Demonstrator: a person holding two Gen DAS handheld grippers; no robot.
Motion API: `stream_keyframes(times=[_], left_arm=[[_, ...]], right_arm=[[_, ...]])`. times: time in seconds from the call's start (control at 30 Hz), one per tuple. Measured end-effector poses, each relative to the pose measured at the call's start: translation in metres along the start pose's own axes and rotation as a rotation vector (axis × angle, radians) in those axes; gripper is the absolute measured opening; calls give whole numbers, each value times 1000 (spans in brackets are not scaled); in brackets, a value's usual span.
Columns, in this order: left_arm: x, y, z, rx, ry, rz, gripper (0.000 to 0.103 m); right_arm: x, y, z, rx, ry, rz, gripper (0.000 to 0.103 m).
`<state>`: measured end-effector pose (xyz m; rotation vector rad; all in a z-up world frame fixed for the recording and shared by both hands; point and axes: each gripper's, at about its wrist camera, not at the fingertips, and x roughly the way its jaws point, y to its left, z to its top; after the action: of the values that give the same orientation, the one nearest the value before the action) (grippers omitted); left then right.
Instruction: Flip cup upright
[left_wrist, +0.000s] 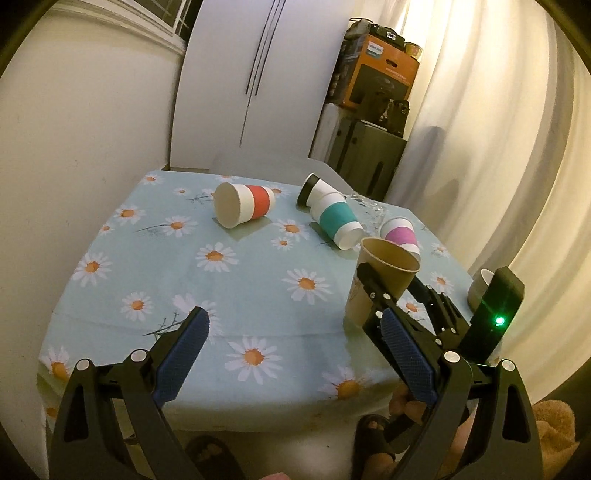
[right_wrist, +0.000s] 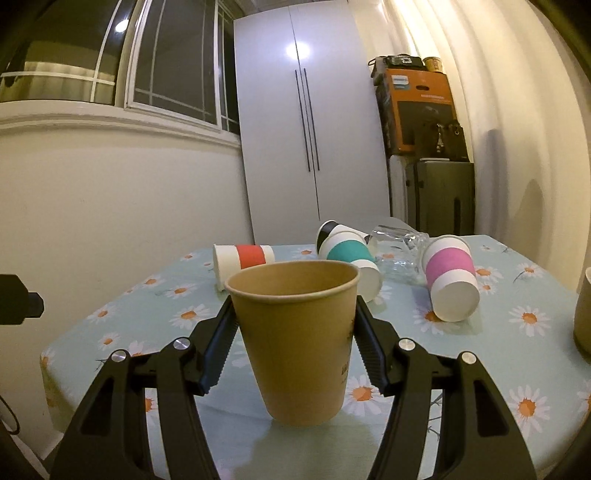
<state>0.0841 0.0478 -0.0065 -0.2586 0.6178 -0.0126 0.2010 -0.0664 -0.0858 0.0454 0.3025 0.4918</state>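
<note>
A brown paper cup (right_wrist: 299, 343) stands upright on the daisy tablecloth (right_wrist: 147, 314). My right gripper (right_wrist: 293, 314) is closed around it, one finger on each side of its upper wall. It also shows in the left wrist view (left_wrist: 384, 280) with the right gripper (left_wrist: 384, 295) around it. My left gripper (left_wrist: 295, 328) is open and empty, low over the table's front edge. A red-banded cup (left_wrist: 243, 206), a teal-banded cup (left_wrist: 338, 221), a black-banded cup (left_wrist: 314, 190) and a pink-banded cup (left_wrist: 402, 236) lie on their sides further back.
A clear glass (right_wrist: 399, 251) lies on its side behind the banded cups. A beige mug (left_wrist: 480, 288) stands at the table's right edge. A white cabinet (right_wrist: 310, 129) and stacked boxes (right_wrist: 417, 110) stand behind the table. Sandalled feet (left_wrist: 373, 435) show below the front edge.
</note>
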Motion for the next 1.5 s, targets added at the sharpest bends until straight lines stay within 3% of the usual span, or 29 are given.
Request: stream_keyframes(times=[0.5, 0.67, 0.87, 1.07, 1.23, 1.5], left_arm=[[2, -1, -2, 7, 10, 11, 92], [1, 0, -2, 12, 0, 16, 92], [-4, 0, -2, 6, 11, 1, 92], [-19, -17, 10, 45, 11, -11, 92], [-42, -44, 23, 98, 13, 0, 92], [-83, -85, 40, 111, -19, -51, 92]], right_arm=[[-5, 0, -22, -25, 94, 5, 65], [-11, 2, -18, -28, 112, 19, 81], [-29, 1, -11, -58, 128, 25, 88], [-60, -9, 14, -95, 137, 13, 90], [-102, -9, 49, -145, 97, 28, 93], [-153, -22, 82, -161, 113, 63, 98]])
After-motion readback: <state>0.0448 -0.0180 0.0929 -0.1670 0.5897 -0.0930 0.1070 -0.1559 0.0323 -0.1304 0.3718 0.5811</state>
